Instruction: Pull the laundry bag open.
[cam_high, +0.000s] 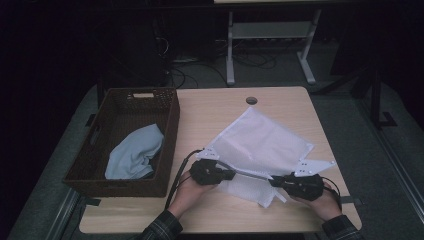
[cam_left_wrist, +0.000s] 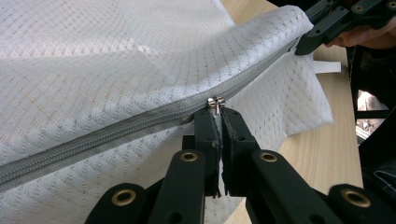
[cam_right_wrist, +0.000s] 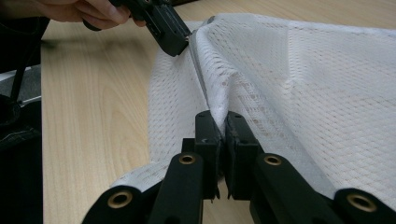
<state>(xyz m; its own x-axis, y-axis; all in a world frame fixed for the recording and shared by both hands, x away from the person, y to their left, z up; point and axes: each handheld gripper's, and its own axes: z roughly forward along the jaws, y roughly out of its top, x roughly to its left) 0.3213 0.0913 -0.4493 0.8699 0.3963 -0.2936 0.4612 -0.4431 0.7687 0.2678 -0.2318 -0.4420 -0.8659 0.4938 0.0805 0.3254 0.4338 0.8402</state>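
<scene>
A white mesh bag (cam_high: 260, 142) lies on the wooden table (cam_high: 210, 112), its grey zipper (cam_left_wrist: 116, 130) running along the near edge. My left gripper (cam_high: 231, 174) is shut on the small metal zipper pull (cam_left_wrist: 215, 102), which sticks up just above the closed jaws of the left gripper (cam_left_wrist: 218, 114). My right gripper (cam_high: 274, 181) is shut on the bag's fabric beside the zipper, at the right end of that edge. In the right gripper view, the mesh bag (cam_right_wrist: 299, 79) bunches into a ridge between the jaws of the right gripper (cam_right_wrist: 219, 119). The two grippers face each other along the zipper.
A brown wicker basket (cam_high: 172, 117) stands at the table's left, with a light blue cloth (cam_high: 134, 152) inside. A round cable hole (cam_high: 251, 100) sits near the far edge. Cables trail from both grippers over the table's front. A white desk frame (cam_high: 270, 30) stands on the floor beyond.
</scene>
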